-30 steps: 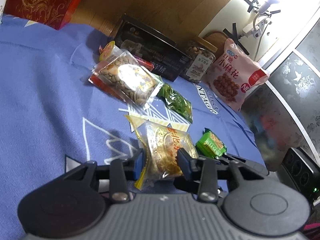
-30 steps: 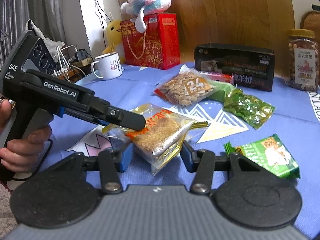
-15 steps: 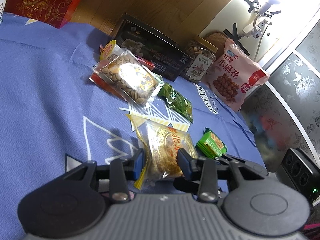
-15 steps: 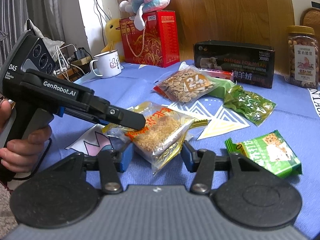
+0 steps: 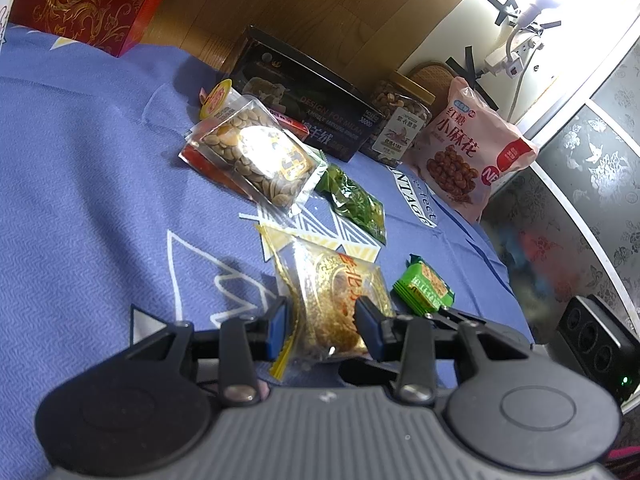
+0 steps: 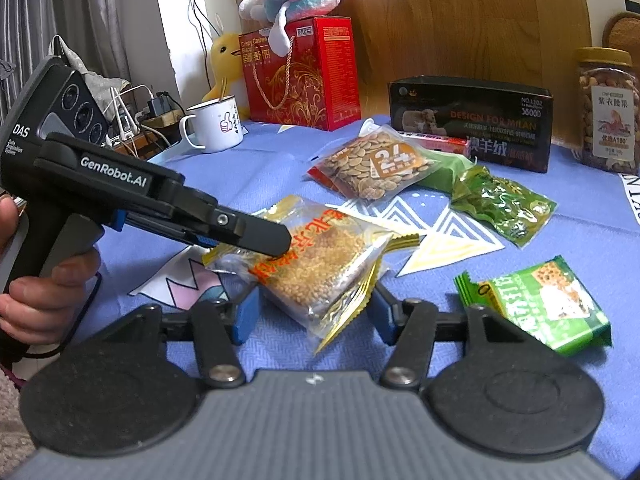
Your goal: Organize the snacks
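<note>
A clear and gold packet of golden puffed grains (image 5: 336,300) (image 6: 320,268) lies on the blue cloth (image 5: 80,200). My left gripper (image 5: 322,328) is shut on its near end; in the right wrist view it (image 6: 276,242) comes in from the left and pinches the packet's corner, with a hand on its grip. My right gripper (image 6: 313,314) straddles the packet's other end. Its jaws are opening, and both blue pads stand clear of the wrapper. A small green packet (image 5: 426,288) (image 6: 540,304) lies just to the right.
Farther back lie a seed packet (image 6: 376,164), a green pouch (image 6: 504,204), a black box (image 6: 468,120), a nut jar (image 6: 608,112) and a pink bag (image 5: 468,152). A red gift box (image 6: 300,72) with a plush toy and a mug (image 6: 216,124) stand back left.
The right gripper's pads have spread wider apart around the golden packet. The left gripper and the packet have kept still.
</note>
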Tool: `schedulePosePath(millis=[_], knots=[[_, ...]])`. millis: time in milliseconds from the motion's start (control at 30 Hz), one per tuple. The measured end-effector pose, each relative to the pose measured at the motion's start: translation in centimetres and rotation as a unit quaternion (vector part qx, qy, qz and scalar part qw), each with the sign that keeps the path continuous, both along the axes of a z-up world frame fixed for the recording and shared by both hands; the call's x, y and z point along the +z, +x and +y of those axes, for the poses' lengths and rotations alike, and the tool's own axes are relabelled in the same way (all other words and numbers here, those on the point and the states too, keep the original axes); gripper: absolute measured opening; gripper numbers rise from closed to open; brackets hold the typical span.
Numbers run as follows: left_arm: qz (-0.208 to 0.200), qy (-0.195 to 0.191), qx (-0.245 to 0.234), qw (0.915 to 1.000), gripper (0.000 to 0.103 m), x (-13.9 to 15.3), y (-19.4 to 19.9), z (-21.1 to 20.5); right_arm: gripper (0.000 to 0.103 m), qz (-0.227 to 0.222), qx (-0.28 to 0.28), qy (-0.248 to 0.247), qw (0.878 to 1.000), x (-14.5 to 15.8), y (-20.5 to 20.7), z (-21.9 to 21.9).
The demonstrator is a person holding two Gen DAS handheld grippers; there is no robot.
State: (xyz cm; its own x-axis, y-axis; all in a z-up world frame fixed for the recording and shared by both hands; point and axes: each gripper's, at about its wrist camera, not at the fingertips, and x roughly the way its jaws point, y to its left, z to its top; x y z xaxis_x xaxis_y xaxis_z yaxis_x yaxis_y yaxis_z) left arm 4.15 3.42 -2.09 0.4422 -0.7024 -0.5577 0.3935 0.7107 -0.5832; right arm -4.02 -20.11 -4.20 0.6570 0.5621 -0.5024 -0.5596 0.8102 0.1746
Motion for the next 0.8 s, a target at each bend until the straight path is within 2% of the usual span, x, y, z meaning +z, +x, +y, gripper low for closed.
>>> schedulePosePath(millis=[433, 800], knots=[[-0.015, -0.002, 0.000, 0.9999, 0.036, 0.67, -0.51, 0.25, 0.055, -0.012, 0.001, 0.012, 1.000, 0.34, -0.16, -0.07], [-0.008, 0.003, -0.002, 1.0000, 0.036, 0.33, -0.27, 0.06, 0.056, -0.008, -0.001, 0.009, 1.000, 0.16, -0.18, 0.00]])
